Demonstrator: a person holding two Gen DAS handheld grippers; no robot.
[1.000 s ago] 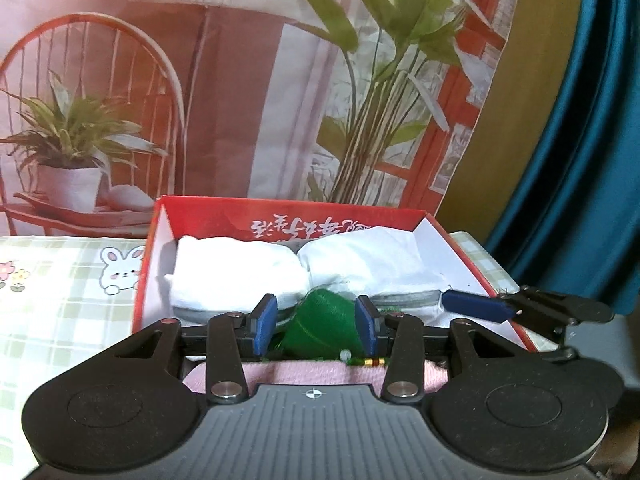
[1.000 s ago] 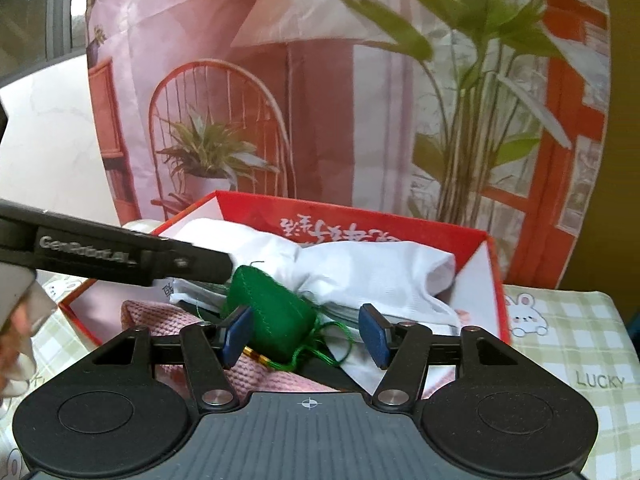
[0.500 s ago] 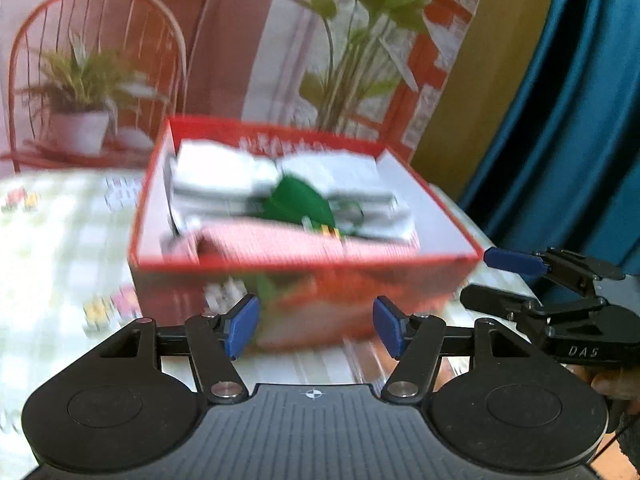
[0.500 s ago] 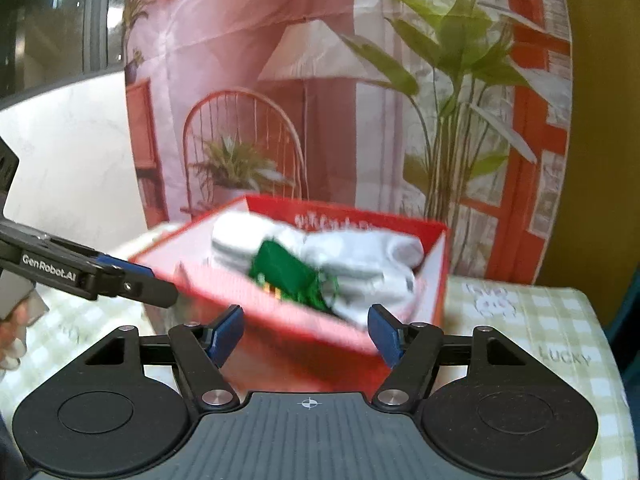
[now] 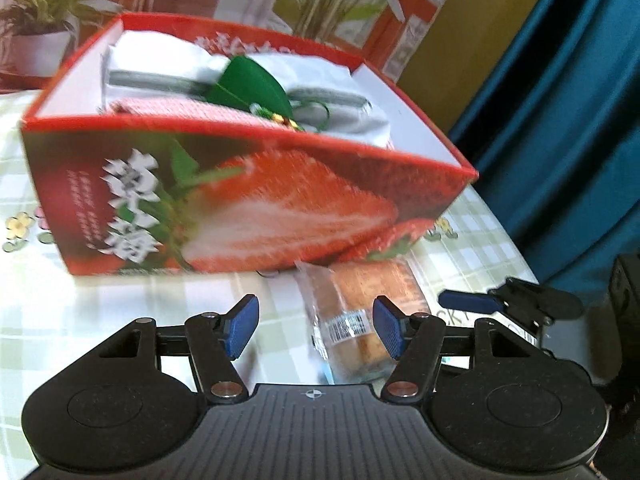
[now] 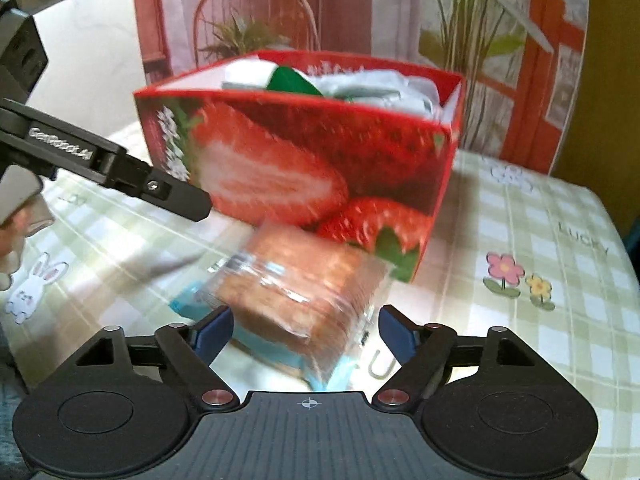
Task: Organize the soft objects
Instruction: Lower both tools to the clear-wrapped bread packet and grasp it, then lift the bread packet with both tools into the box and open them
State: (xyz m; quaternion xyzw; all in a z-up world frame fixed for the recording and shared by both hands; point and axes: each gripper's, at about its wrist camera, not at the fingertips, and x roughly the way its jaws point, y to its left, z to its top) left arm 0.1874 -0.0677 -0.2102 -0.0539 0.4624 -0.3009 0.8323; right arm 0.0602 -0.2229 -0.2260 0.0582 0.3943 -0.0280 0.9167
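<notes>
A red strawberry-print box (image 5: 248,200) (image 6: 280,160) stands on the table. It holds folded white cloths (image 5: 160,56), a pink towel (image 5: 180,110) and a green pouch (image 5: 252,84) (image 6: 292,78). In front of the box lies a clear-wrapped cake packet (image 5: 360,304) (image 6: 296,280). My left gripper (image 5: 316,330) is open low over the table, and the packet lies close to its right pad. My right gripper (image 6: 306,334) is over the same packet with its jaws opening. The packet sits between its pads and they do not press on it.
A checked tablecloth (image 6: 520,220) with flower and rabbit prints covers the table, whose edge curves away at the right. A blue curtain (image 5: 560,120) hangs to the right. A printed backdrop (image 6: 248,20) stands behind the box. A person's hand (image 6: 16,232) shows at the left.
Both grippers drew back out of the box and sank toward the table in front of it. The green pouch stayed in the box. Both jaws stand wider. The cake packet came into view.
</notes>
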